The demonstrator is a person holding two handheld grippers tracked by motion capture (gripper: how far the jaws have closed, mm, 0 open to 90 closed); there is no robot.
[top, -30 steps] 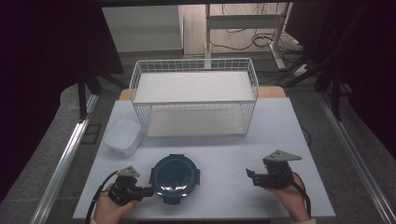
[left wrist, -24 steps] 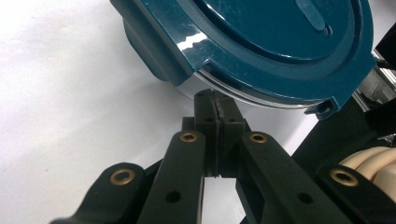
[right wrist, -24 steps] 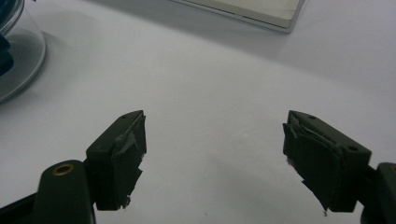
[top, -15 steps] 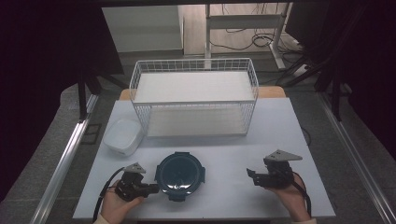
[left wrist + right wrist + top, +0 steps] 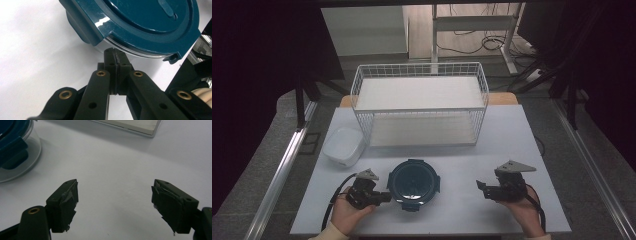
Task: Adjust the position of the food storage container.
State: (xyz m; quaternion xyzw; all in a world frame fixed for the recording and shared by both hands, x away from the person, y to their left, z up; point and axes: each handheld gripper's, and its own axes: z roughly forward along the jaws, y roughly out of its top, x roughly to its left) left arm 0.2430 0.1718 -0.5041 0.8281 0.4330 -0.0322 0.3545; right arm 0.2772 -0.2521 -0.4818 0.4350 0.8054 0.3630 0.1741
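Your left hand-held gripper (image 5: 382, 196), jaws pressed together on nothing, sits just beside the lidded container (image 5: 413, 182) at lower centre of the surface (image 5: 492, 150); your right hand-held gripper (image 5: 480, 187) waits wide apart. Nothing is gripped yet; the handling is all left.

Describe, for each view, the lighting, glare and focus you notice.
High view: white table brightly lit, surroundings dark, picture soft. Left gripper view: a glare streak on the teal lid; the shut left gripper looks sharp. Right gripper view: right gripper fingers slightly blurred over evenly lit table.
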